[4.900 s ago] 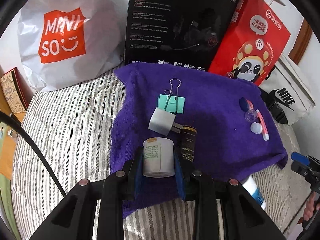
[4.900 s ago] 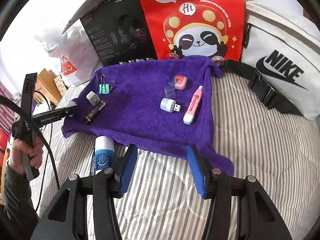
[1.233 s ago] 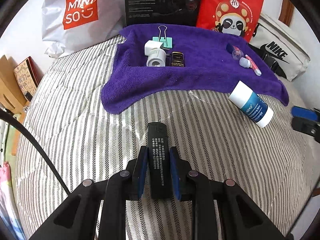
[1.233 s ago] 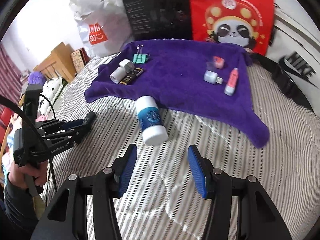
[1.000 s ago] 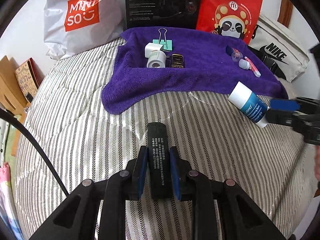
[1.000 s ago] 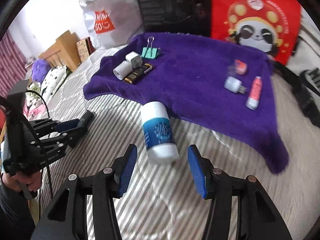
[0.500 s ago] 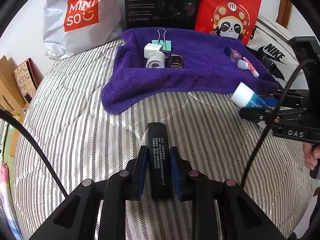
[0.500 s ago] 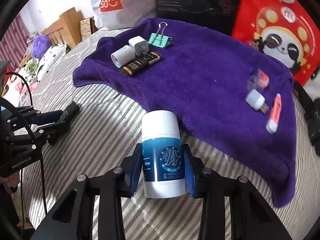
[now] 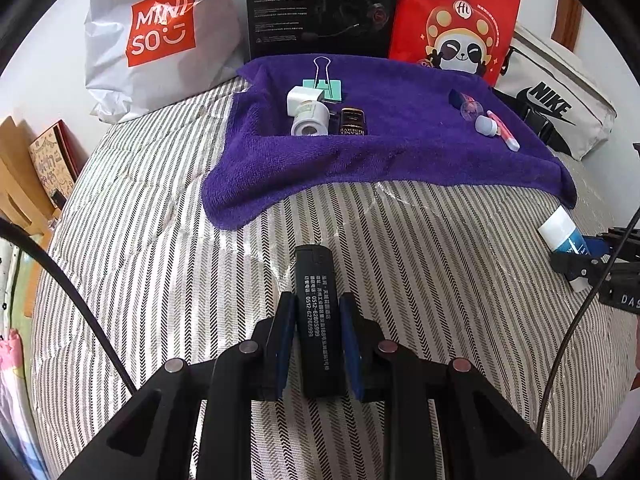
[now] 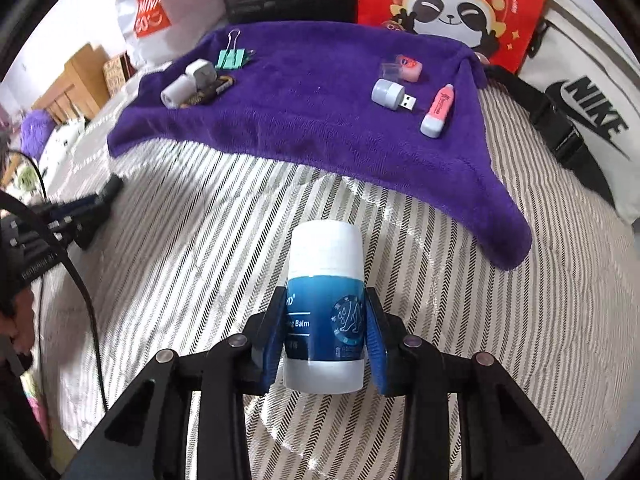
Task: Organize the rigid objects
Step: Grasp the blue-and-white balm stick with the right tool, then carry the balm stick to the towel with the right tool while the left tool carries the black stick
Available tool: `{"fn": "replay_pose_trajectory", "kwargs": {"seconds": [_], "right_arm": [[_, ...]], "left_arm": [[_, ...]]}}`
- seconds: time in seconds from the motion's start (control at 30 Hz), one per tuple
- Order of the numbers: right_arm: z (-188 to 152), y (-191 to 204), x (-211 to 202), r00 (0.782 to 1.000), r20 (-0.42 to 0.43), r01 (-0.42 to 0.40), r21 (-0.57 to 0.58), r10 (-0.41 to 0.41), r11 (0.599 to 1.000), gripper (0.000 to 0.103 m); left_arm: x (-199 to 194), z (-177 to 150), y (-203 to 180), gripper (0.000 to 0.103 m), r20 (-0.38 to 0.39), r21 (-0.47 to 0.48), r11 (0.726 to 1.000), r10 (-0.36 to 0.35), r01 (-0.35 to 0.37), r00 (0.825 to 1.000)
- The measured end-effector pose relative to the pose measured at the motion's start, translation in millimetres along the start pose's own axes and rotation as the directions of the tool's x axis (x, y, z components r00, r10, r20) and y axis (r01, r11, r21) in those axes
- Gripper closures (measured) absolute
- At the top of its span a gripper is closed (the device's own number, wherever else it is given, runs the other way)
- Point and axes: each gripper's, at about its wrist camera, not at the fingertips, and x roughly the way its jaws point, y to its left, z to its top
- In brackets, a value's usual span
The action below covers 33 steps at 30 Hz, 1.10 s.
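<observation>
Left gripper clamps a black lighter over the striped bedcover, its rear end hidden between the pads; right gripper clamps a blue-and-white balm stick, label partly covered, near the purple towel.

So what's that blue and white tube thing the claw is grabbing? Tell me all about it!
It's a balm stick, a smooth, round plastic-looking tube with a white cap, a dark blue label reading "Balm" with a round picture, and a white base. It lies lengthwise in the right gripper, whose blue pads press its labelled sides. Its cap points toward the purple towel, over the striped bedcover.
</observation>
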Motion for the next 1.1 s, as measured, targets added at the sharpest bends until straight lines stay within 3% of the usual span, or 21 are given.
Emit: {"fn": "replay_pose_trajectory", "kwargs": {"seconds": [0.3, 0.53, 0.67, 0.87, 1.1], "right_arm": [[-2, 5, 2, 0.999, 0.029, 0.018, -0.037, -0.017, 0.999, 0.063], [-2, 3, 3, 0.998, 0.055, 0.004, 0.003, -0.004, 1.000, 0.062], [1, 4, 4, 0.998, 0.054, 0.013, -0.013, -0.012, 1.000, 0.067], [-1, -7, -5, 0.997, 0.052, -0.063, 0.015, 0.062, 0.998, 0.067], [0, -13, -24, 0.994, 0.080, -0.082, 0.028, 0.079, 0.996, 0.067]], "left_arm": [[1, 1, -1, 0.081, -0.014, 0.013, 1.000, 0.004, -0.004, 1.000], [4, 6, 0, 0.081, -0.038, 0.018, 1.000, -0.002, 0.002, 0.999], [3, 5, 2, 0.082, -0.038, 0.018, 1.000, -0.019, 0.020, 0.999], [-5, 4, 6, 0.082, -0.052, -0.023, 0.994, -0.104, 0.103, 0.993], [-20, 10, -3, 0.082, -0.040, 0.002, 0.996, -0.092, 0.092, 0.995]]}}
